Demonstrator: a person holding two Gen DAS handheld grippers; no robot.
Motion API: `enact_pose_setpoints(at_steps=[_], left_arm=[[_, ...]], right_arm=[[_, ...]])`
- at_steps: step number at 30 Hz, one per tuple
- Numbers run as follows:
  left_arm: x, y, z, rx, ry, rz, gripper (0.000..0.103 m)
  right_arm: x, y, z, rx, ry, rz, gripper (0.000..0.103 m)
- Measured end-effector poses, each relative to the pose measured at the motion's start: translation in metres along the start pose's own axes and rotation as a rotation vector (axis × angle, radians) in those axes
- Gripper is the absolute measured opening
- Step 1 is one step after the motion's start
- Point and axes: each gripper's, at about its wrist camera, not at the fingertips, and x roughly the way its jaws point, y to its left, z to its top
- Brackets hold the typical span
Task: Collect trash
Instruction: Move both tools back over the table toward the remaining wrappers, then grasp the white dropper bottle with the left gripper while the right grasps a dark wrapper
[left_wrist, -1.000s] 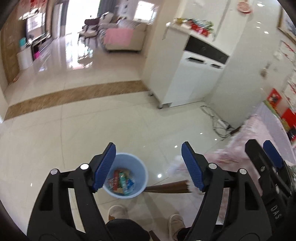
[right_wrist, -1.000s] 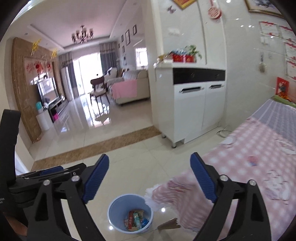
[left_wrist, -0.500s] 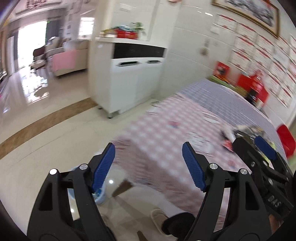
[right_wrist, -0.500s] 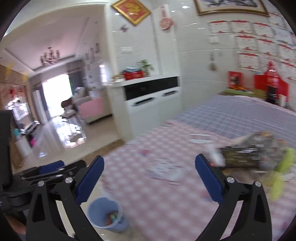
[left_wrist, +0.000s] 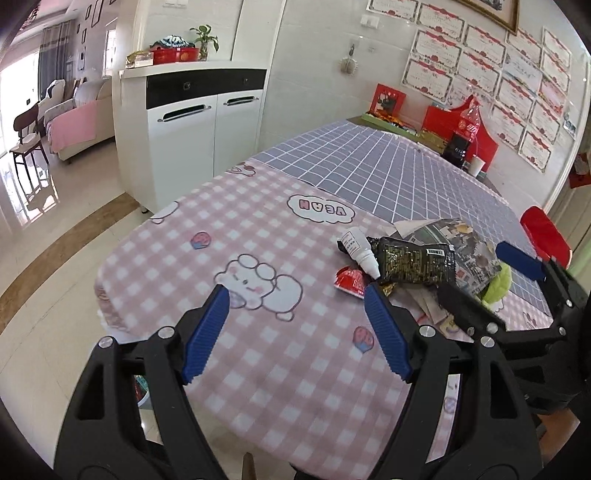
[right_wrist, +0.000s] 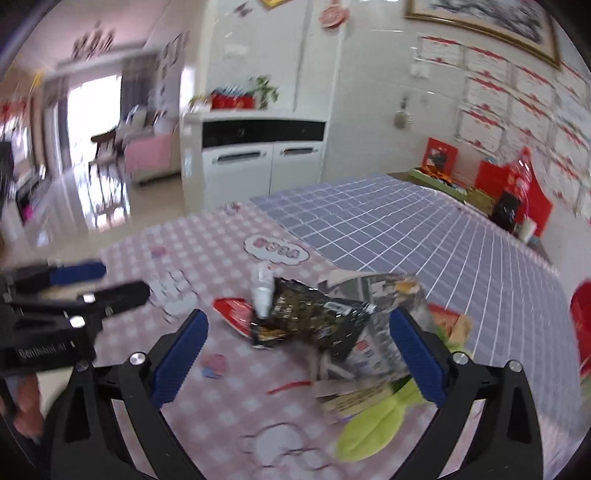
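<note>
Daylight flooding in from window (left_wrist: 14, 88) far left, blowing out there and glaring off glossy floor (left_wrist: 33, 192). Left wrist view staying sharp; right wrist view smearing with motion blur. Fisheye bending edges, corners vignetting black

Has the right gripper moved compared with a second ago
Yes. The right gripper swung right from over the floor bin to the trash pile; the white cabinet shifted left in its view.

Glossy cream tiled floor (left_wrist: 55, 266) gleams with window light; white two-door cabinet (left_wrist: 192, 125) against the white tiled wall (left_wrist: 314, 62), certificates (left_wrist: 480, 55) pinned there.
</note>
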Motion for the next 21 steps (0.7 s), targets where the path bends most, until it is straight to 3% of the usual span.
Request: enact_pose_setpoints(at_steps=[7,8,10,15,21], left_arm=[[0.031,-0.014,0.007,-0.014,0.050,-0.024,0.075],[0.035,-0.017,0.008,-0.009,0.054,-0.025,0.075],[0.041,-0.019,0.009,-0.005,0.065,-0.022,0.075],[0.057,-0.024,0.012,-0.005,0.085,-0.019,0.075],[0.074,-0.025,0.017,-0.030,0.116,-0.022,0.075]], right_arm=[[0.040,0.007,0.005,-0.210,0.091,-0.014,0.095],[0.047,0.007,0.005,-0.230,0.111,-0.009,0.086],[0.062,0.007,0.003,-0.254,0.156,0.001,0.057],[0.076,0.001,0.006,-0.240,0.167,0.029,0.050],[0.083,0.004,0.001,-0.291,0.182,0.055,0.050]])
